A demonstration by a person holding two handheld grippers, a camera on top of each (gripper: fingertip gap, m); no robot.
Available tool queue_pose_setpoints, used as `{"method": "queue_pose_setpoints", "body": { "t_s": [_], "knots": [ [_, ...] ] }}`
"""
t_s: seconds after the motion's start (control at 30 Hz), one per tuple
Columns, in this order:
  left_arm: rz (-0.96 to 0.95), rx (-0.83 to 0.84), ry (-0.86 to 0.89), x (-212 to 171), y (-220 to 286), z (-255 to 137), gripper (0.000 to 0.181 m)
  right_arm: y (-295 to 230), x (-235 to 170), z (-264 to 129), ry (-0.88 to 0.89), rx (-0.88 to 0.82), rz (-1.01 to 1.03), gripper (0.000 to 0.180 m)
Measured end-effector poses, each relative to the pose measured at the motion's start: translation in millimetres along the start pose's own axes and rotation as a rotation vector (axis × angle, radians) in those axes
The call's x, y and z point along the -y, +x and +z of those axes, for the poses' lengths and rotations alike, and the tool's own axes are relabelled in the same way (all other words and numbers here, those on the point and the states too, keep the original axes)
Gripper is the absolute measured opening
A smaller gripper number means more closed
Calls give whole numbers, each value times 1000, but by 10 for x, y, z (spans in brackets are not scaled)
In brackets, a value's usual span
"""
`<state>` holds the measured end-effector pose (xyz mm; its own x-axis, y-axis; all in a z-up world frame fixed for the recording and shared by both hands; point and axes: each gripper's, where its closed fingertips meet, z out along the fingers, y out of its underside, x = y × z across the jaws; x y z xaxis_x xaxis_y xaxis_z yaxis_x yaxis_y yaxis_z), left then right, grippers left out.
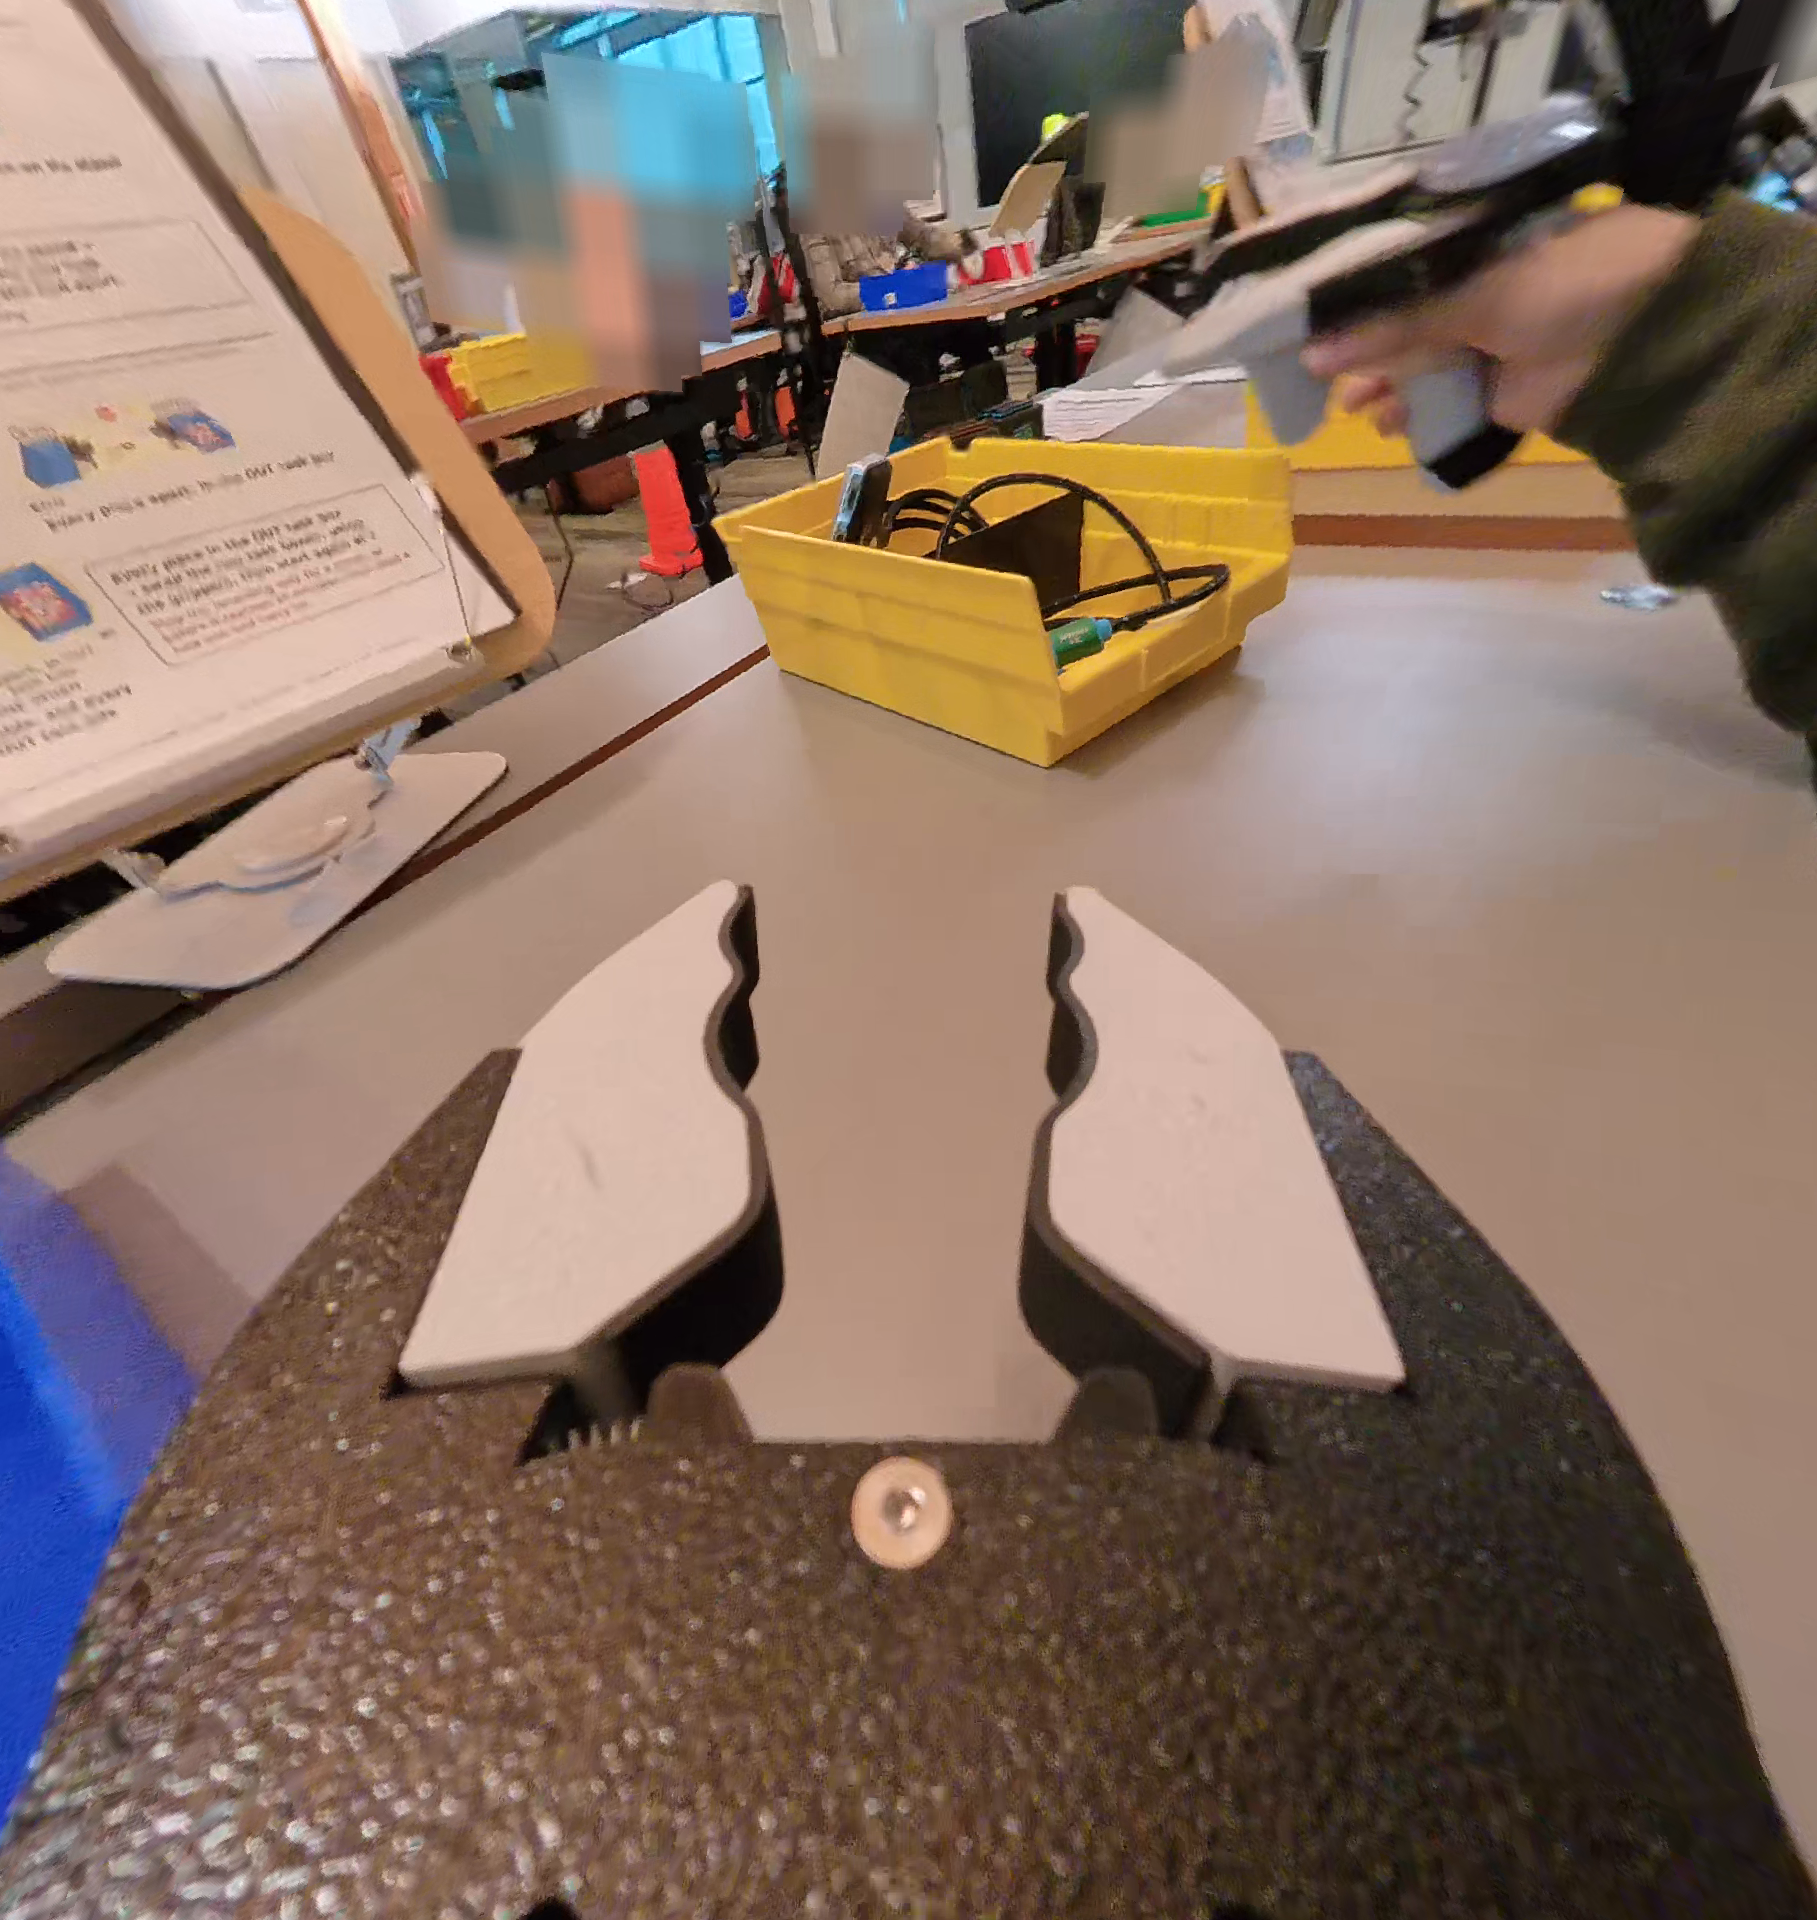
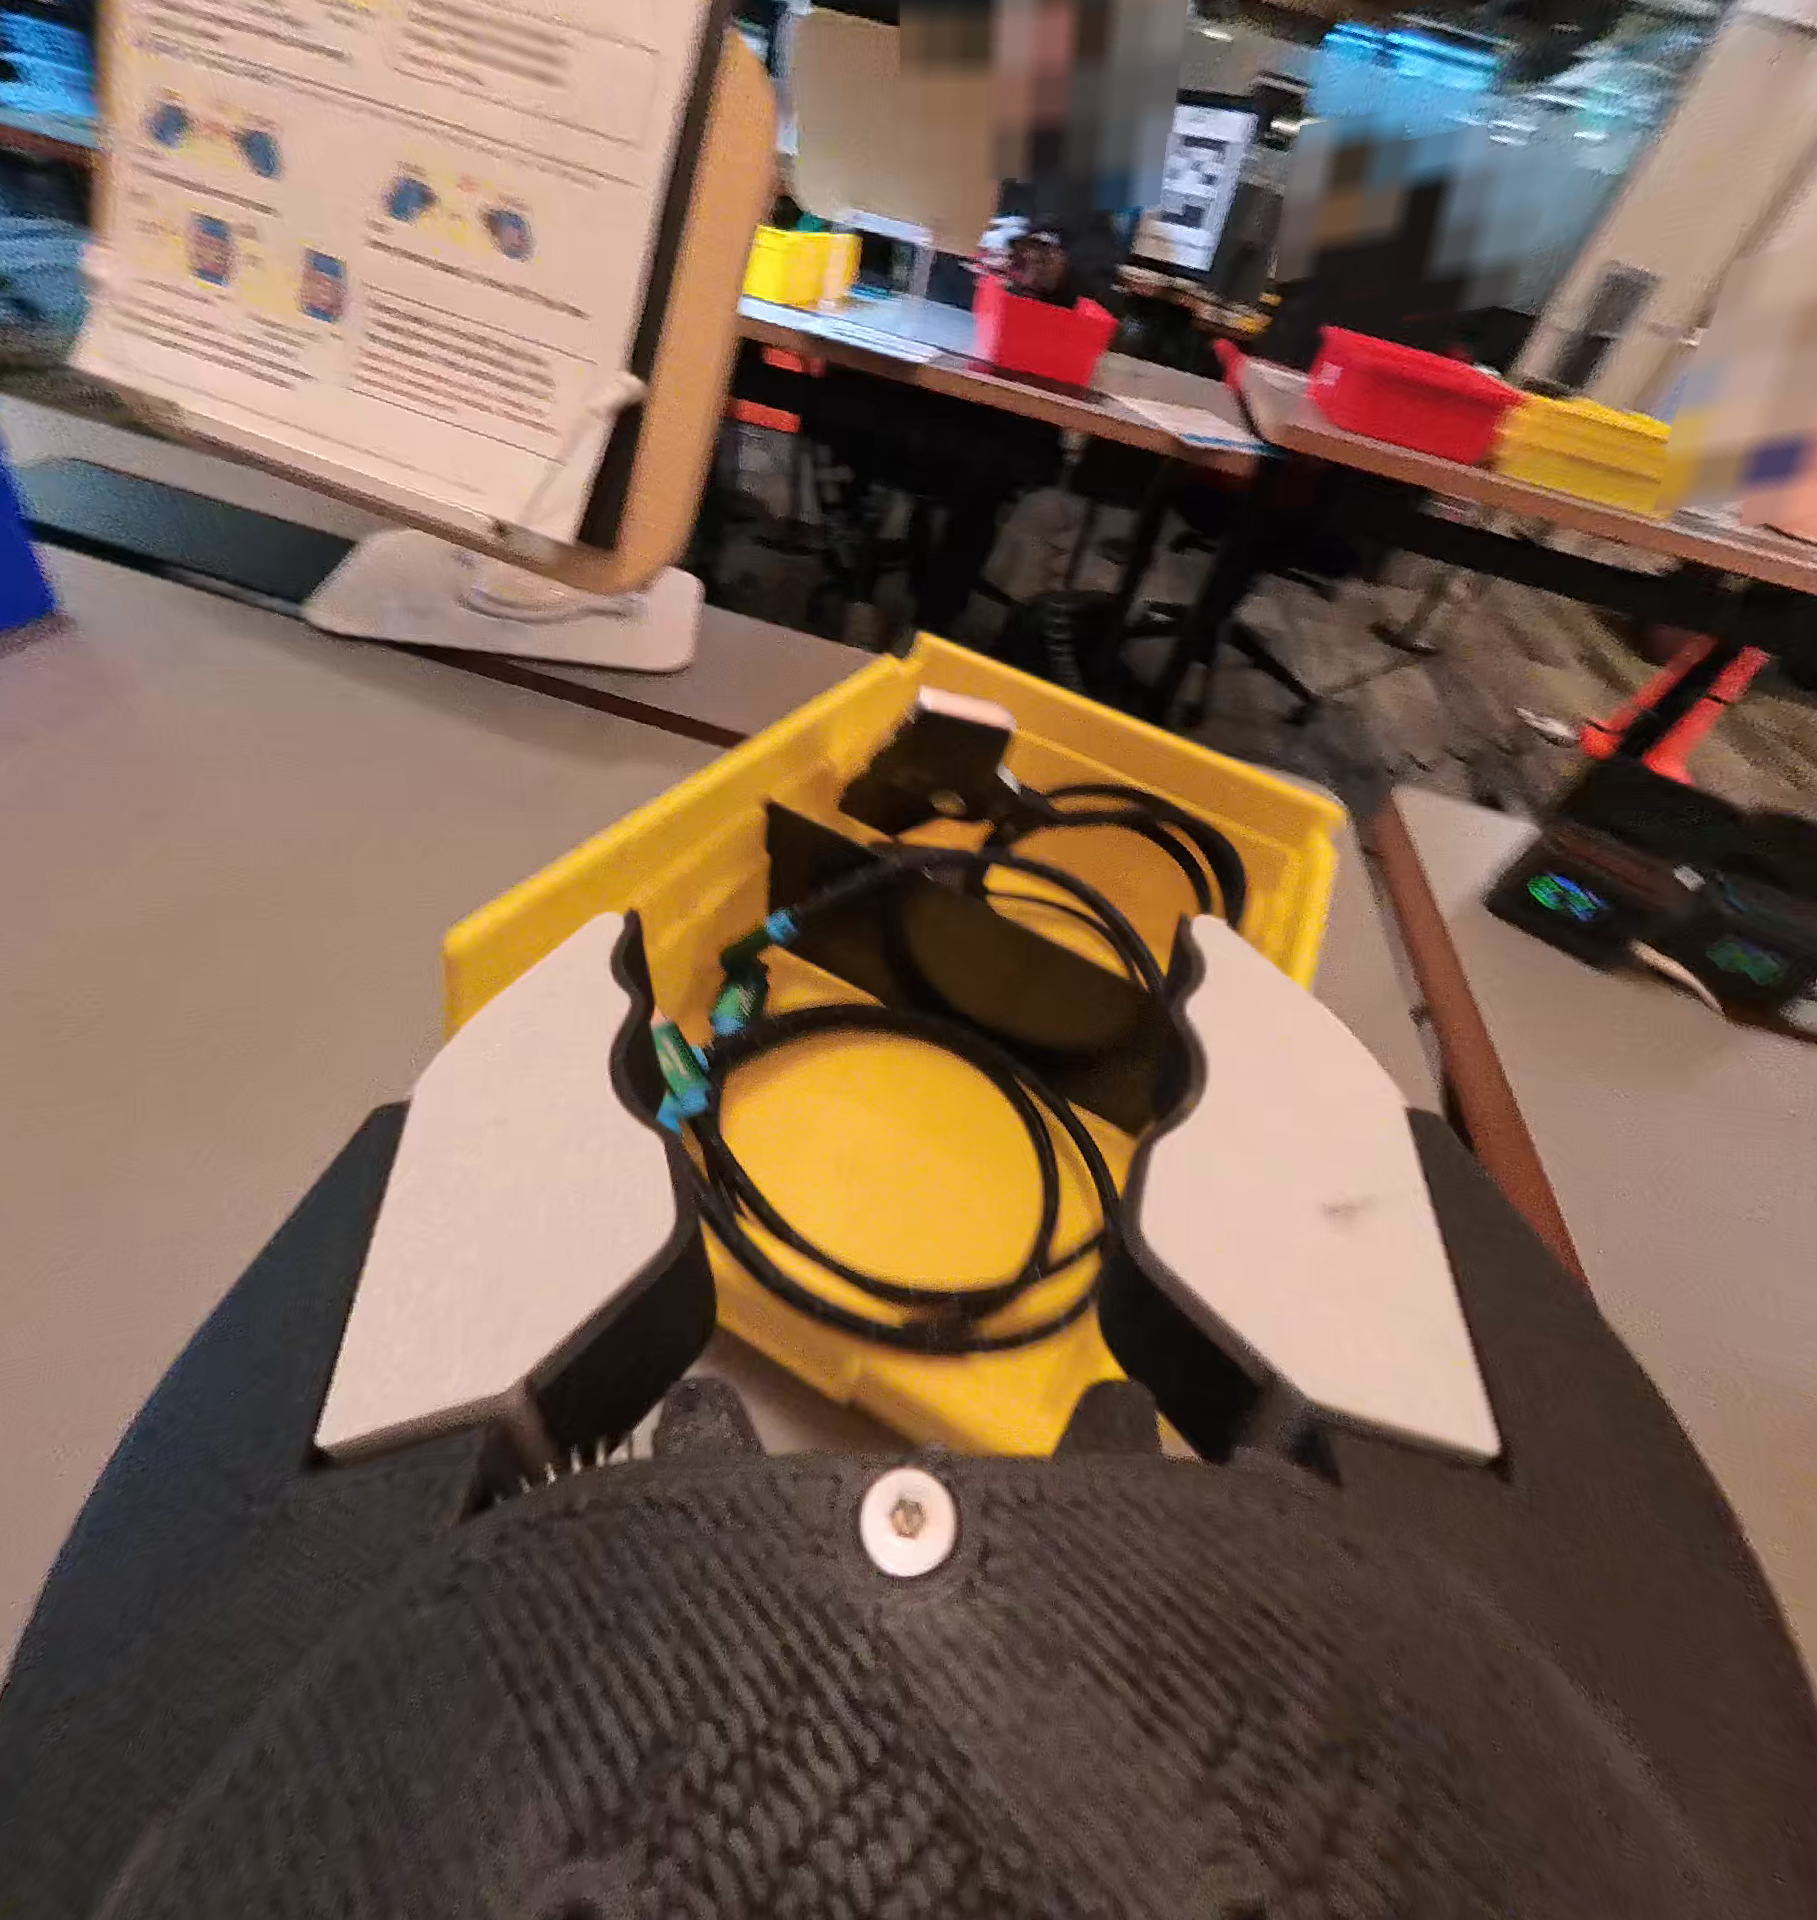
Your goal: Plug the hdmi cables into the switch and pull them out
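A yellow bin (image 1: 945, 634) stands on the grey table and also shows in the right wrist view (image 2: 675, 862). In it lie coiled black HDMI cables (image 2: 997, 1174) with green-blue plugs (image 2: 675, 1070), a black divider (image 2: 821, 873) and the black switch box (image 2: 935, 769) at its far end. My right gripper (image 2: 904, 966) is open and empty, above the bin's near end. In the left wrist view it (image 1: 1330, 270) hangs in a hand over the bin. My left gripper (image 1: 904, 925) is open and empty, low over bare table, well short of the bin.
A tilted instruction sheet on a stand (image 1: 156, 416) is at the left, its base plate (image 1: 291, 862) on the table; it also shows in the right wrist view (image 2: 395, 249). A blue bin (image 1: 10, 1403) sits at the near left. Tables with red and yellow bins (image 2: 1403, 395) stand behind.
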<state>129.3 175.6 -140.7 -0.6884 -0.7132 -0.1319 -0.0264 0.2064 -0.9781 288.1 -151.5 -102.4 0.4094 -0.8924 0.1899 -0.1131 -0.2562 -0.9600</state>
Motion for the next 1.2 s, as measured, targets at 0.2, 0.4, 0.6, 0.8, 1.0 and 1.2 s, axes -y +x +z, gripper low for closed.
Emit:
{"method": "queue_pose_setpoints", "body": {
  "t_s": [0.2, 0.4, 0.6, 0.8, 1.0, 1.2],
  "knots": [
    [-200, 32, -176, -195, 297, 622, 53, 240, -309, -218, -65, -201, -32, 97],
    [-139, -51, -314, 204, 512, 1410, 68, 334, -387, -244, -93, -182, 3, 98],
    [-218, 43, -454, 502, 211, 2351, 96, 519, -541, -321, -175, -225, -77, 99],
    [-354, 80, -632, 300, 96, 3140, 91, 651, -614, -354, -188, -241, -48, 98],
    [-355, 209, -808, -283, -36, 3368, 73, 627, -654, -316, -202, -217, -73, 97],
    [-218, 234, -818, -344, -11, 3437, 25, 629, -657, -308, -191, -196, -47, 94]
  ]
}}
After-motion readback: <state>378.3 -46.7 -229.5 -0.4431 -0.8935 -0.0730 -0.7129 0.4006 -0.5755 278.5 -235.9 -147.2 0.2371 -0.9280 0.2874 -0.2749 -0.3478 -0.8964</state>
